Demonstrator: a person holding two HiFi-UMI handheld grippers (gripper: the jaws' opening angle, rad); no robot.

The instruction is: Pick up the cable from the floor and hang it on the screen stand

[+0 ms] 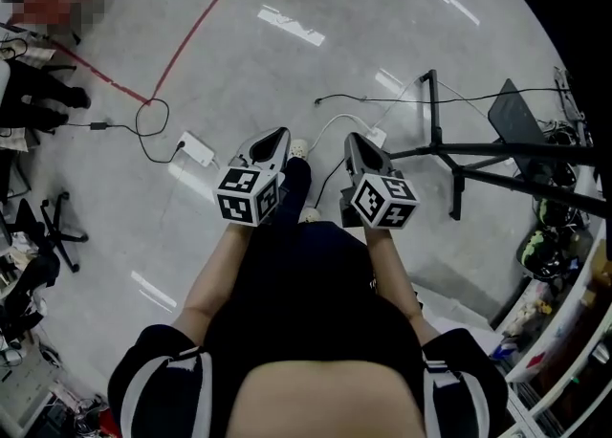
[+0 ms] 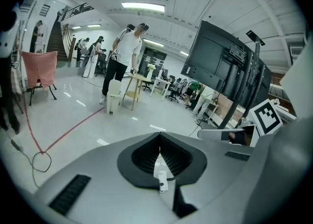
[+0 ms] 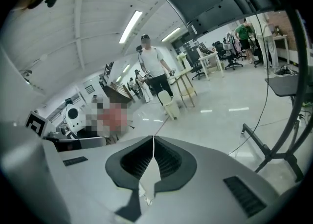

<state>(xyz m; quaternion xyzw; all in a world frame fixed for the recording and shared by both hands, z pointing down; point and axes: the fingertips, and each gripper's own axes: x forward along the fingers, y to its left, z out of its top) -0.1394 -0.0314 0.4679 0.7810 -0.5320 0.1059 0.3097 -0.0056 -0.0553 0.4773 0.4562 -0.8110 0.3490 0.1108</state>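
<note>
Because nothing is lifted yet, you are at the approach, before the pick-up. The white cable (image 1: 330,123) lies on the floor at your twelve o'clock, just beyond both gripper tips, and curves towards a small white block (image 1: 376,137) near the foot of the screen stand (image 1: 435,119), which stands at your two o'clock. A thinner black cable (image 1: 346,98) runs past it towards the stand, and I cannot tell which of the two the task means. As I judge it, the next move calls for you to part one pair of jaws and bring them down low, astride the cable, before closing. Your left gripper (image 1: 278,133) has its jaws pressed together at the tips with nothing between them. Your right gripper (image 1: 352,141) is likewise closed tight and empty, and neither touches the cable.
</note>
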